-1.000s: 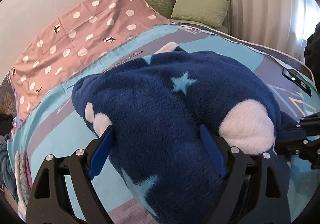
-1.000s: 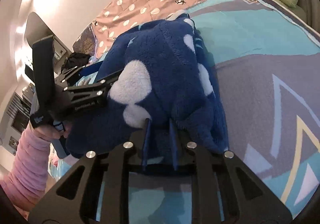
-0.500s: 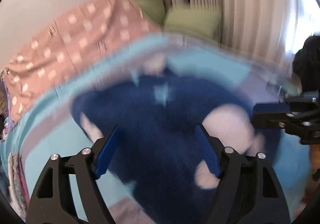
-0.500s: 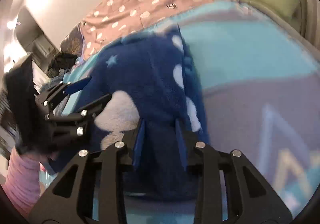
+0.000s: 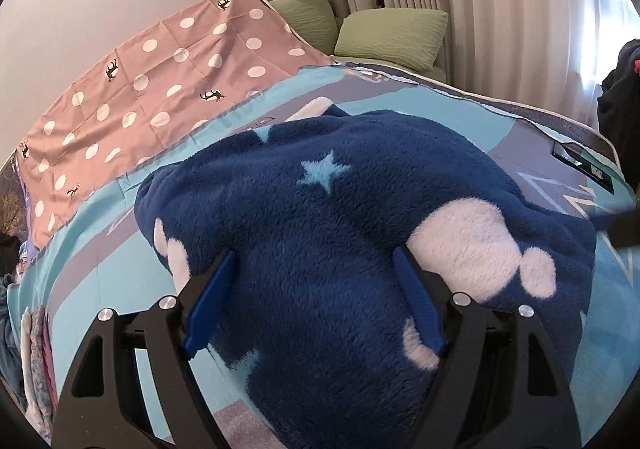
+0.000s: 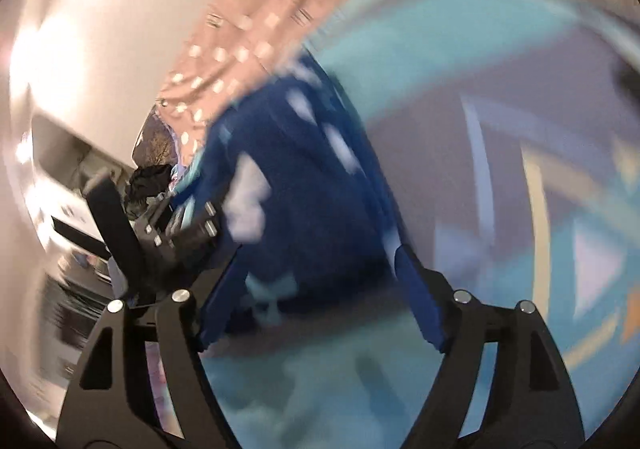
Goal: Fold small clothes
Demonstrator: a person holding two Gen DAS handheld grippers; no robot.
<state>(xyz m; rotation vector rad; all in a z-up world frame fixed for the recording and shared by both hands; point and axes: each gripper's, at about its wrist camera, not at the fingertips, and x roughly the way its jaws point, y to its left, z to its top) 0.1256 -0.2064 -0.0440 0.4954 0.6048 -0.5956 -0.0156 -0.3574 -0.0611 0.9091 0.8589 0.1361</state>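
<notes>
A dark blue fleece garment with white patches and a pale blue star lies bunched on the turquoise and grey bedspread. My left gripper stands wide over its near part, fleece bulging between the blue fingers, with no clear pinch. In the blurred right wrist view my right gripper has its jaws opening wide. The garment lies just beyond the tips and the pads do not press it. The left gripper shows at that garment's left side. The right gripper is a dark blur at the left wrist view's right edge.
A pink dotted sheet covers the bed's far left. Green pillows and curtains stand behind. A black flat device lies on the bedspread at the right, near a dark bundle. Folded cloth sits at the left edge.
The right gripper let go of the fleece edge, spread its jaws wide, rolled and drew away to the right. The left gripper stayed over the garment, which settled on the bed.
</notes>
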